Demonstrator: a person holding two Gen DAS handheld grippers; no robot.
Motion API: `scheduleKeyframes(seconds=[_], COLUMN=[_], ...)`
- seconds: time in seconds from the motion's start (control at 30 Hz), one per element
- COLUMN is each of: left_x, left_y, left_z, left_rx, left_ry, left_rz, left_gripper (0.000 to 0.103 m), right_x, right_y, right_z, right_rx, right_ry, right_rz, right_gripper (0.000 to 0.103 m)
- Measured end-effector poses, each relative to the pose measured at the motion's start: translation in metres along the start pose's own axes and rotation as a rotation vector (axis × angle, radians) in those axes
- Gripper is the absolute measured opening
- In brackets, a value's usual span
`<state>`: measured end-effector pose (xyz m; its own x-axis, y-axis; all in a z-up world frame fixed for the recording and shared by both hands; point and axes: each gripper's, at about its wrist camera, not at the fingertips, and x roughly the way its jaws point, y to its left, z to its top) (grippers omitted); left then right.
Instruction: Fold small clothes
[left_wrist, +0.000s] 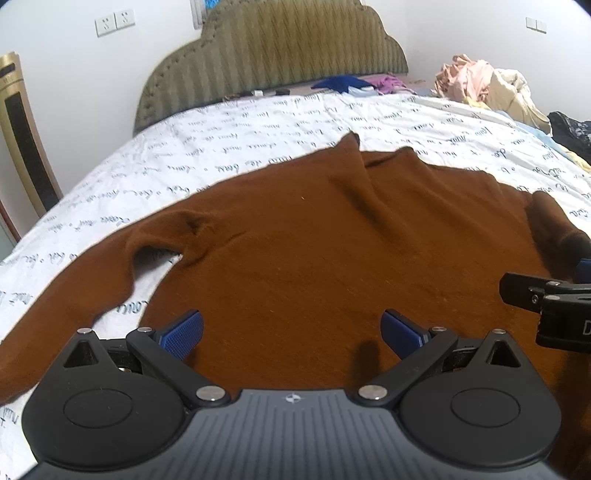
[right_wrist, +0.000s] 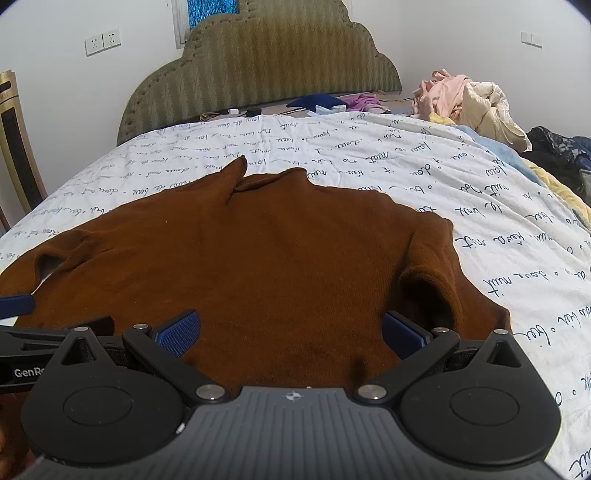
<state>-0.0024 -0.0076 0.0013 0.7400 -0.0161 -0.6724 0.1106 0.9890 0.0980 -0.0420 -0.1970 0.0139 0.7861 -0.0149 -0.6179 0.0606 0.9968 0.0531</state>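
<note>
A brown knit sweater lies spread flat on the bed, collar toward the headboard; it also shows in the right wrist view. Its left sleeve stretches out to the left. Its right sleeve is folded in over the body. My left gripper is open and empty, low over the sweater's lower middle. My right gripper is open and empty, low over the hem area near the folded sleeve. The right gripper's body shows at the right edge of the left wrist view.
The bed has a white sheet with script print and a green padded headboard. A pile of pale clothes sits at the far right, dark items beside it. Blue and purple clothes lie by the headboard.
</note>
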Motion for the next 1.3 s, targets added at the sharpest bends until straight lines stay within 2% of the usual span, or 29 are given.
scheduleKeyframes(seconds=[0.1,0.2,0.3,0.43,0.6,0.73,0.87,1.03,1.1,1.13,1.2,1.3], left_x=[-0.001,-0.004,-0.005,-0.004,-0.004,-0.002,-0.001,0.0,0.002,0.003,0.003,0.003], left_y=[-0.002,-0.002,-0.001,-0.008,-0.015,-0.021,-0.022,-0.019,-0.019,-0.019,-0.02,-0.023], left_z=[0.0,0.001,0.002,0.002,0.001,0.0,-0.001,0.0,0.0,0.0,-0.001,-0.001], left_rx=[0.011,0.006,0.004,0.037,0.059,0.08,0.079,0.07,0.072,0.074,0.081,0.096], left_ry=[-0.003,-0.022,-0.032,-0.034,-0.021,-0.017,-0.012,-0.005,0.002,0.004,0.007,0.006], left_rz=[0.001,-0.008,0.003,0.042,0.01,0.036,0.041,0.073,0.088,0.093,0.1,0.111], left_gripper=[0.103,0.103,0.103,0.103,0.103,0.103,0.103,0.103,0.103,0.103,0.103,0.103], right_x=[-0.006,-0.019,-0.039,-0.066,-0.09,-0.092,-0.078,-0.075,-0.078,-0.078,-0.08,-0.083], right_y=[-0.003,-0.01,-0.024,-0.042,-0.066,-0.069,-0.066,-0.061,-0.062,-0.063,-0.066,-0.074], right_z=[0.0,-0.002,-0.008,-0.013,-0.025,-0.043,-0.055,-0.066,-0.067,-0.068,-0.07,-0.067], right_rx=[0.004,-0.003,-0.068,-0.158,-0.262,-0.371,-0.385,-0.416,-0.423,-0.426,-0.43,-0.404], right_ry=[-0.009,-0.061,-0.146,-0.2,-0.164,-0.094,-0.017,0.021,0.031,0.036,0.047,0.026], right_rz=[0.007,0.028,0.07,0.077,0.111,0.105,0.113,0.134,0.138,0.139,0.144,0.157], right_gripper=[0.103,0.103,0.103,0.103,0.103,0.097,0.078,0.062,0.043,0.04,0.023,0.012])
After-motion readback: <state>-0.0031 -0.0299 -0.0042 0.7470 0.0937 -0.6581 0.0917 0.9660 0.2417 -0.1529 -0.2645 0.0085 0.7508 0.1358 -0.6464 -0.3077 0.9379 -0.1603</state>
